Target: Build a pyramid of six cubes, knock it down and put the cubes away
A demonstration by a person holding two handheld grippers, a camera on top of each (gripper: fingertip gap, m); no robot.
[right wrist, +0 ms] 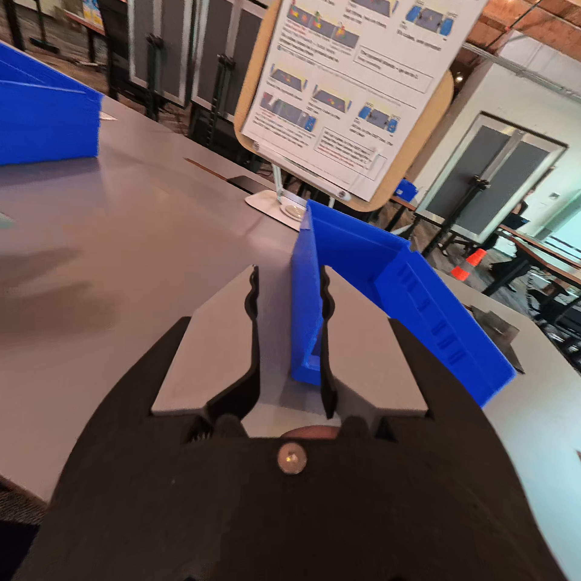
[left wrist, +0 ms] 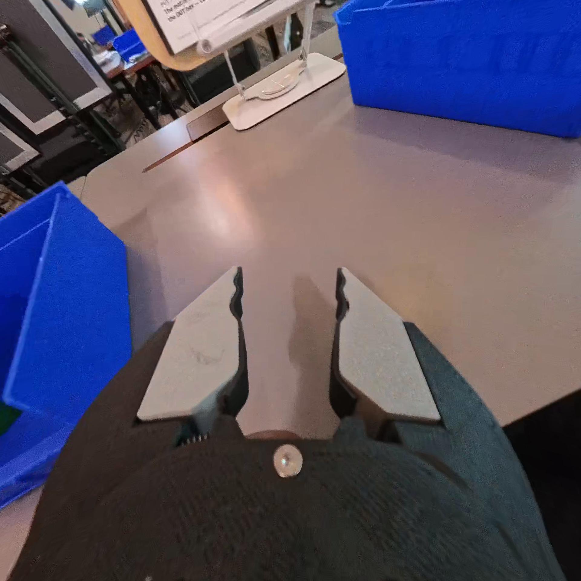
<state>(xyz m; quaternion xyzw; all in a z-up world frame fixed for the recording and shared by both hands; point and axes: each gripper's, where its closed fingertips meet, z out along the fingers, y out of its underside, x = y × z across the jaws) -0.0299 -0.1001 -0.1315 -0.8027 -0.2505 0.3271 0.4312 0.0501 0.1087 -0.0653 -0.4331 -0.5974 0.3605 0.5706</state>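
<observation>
No cube shows whole in either view. In the left wrist view my left gripper (left wrist: 289, 273) is open and empty over the bare grey table (left wrist: 314, 188). A blue bin (left wrist: 63, 298) stands close at its left, with a bit of green (left wrist: 8, 418) low inside it. Another blue bin (left wrist: 471, 63) stands at the far right. In the right wrist view my right gripper (right wrist: 290, 270) is open and empty, low over the table (right wrist: 141, 235). Its right finger (right wrist: 361, 345) overlaps the near wall of a blue bin (right wrist: 408, 298), whose inside is mostly hidden.
An instruction sheet on a white stand (right wrist: 339, 94) rises at the table's far edge; its base also shows in the left wrist view (left wrist: 283, 91). A second blue bin (right wrist: 47, 119) sits far left. An orange cone (right wrist: 468, 264), other tables and a person are beyond.
</observation>
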